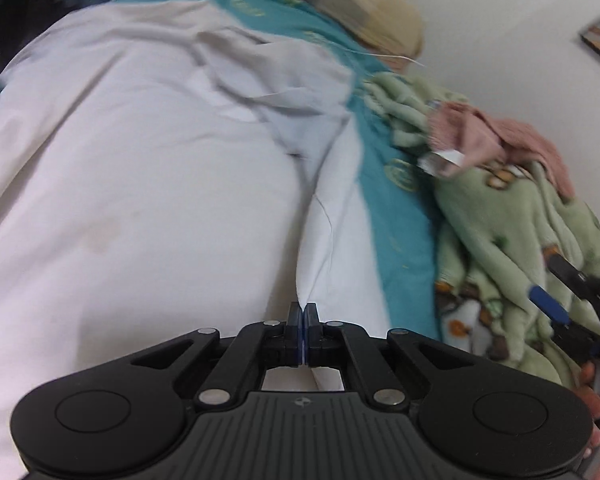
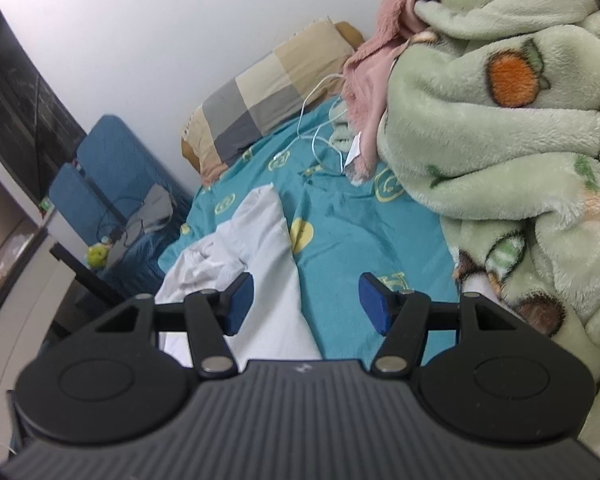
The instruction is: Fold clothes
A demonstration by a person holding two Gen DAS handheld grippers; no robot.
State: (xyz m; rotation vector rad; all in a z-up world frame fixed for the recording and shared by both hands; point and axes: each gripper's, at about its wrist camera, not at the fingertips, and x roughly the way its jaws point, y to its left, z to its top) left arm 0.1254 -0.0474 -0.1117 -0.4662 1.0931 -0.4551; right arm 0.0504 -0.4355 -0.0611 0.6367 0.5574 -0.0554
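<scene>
A white garment (image 1: 140,160) lies spread over the teal bedsheet (image 1: 396,184) and fills most of the left wrist view. My left gripper (image 1: 303,312) is shut, its tips pinching a raised fold of that white cloth at its right edge. In the right wrist view the same garment (image 2: 260,248) lies rumpled at lower left. My right gripper (image 2: 306,300) stands open just above the sheet (image 2: 360,220), nothing between its blue pads; the left pad (image 2: 240,300) overlaps the garment's edge. The right gripper (image 1: 572,292) also shows at the far right of the left wrist view, held by a hand (image 1: 596,392).
A bulky green fleece blanket (image 2: 500,120) with a pink cloth (image 2: 380,60) on it is heaped along the right side. A checked pillow (image 2: 268,100) and a white cable (image 2: 320,132) lie at the head of the bed. Blue cushions (image 2: 112,168) sit beyond the bed's left edge.
</scene>
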